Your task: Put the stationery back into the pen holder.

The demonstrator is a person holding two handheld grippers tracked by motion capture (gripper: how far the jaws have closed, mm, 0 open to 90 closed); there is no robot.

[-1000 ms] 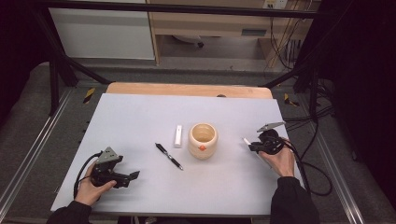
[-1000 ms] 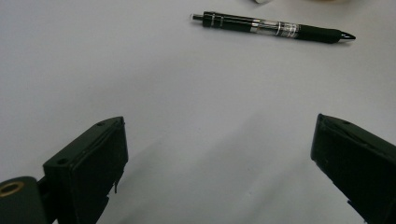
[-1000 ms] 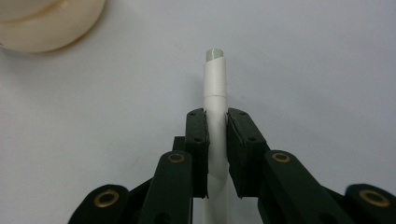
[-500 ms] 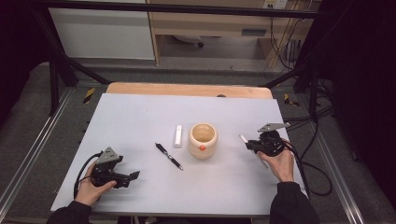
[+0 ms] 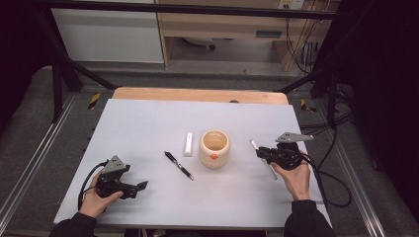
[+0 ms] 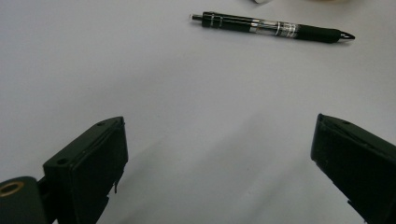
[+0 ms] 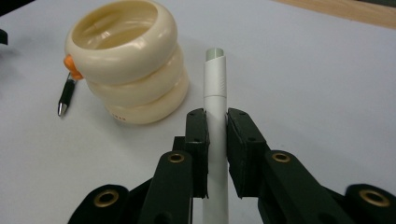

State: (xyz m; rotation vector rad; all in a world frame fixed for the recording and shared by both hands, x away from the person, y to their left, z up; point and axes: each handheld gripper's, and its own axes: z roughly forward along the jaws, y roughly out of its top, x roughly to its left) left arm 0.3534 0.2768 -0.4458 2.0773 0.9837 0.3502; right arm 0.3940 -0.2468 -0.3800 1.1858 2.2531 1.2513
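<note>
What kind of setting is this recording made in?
Probably a lab or workshop data-collection station: a grey-topped table inside a black metal frame, loose cables trailing beside it, and plain cabinets behind.

A black pen (image 5: 179, 165) lies aslant on the grey bench (image 5: 148, 123), left of the middle. Just right of its far end lies a small white cap (image 5: 188, 143). Beyond the bench's far edge stands a wooden shelf unit (image 5: 222, 24).

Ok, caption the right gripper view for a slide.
Right tongs shut on a white pen, held beside a cream ringed cup on the grey table.
</note>
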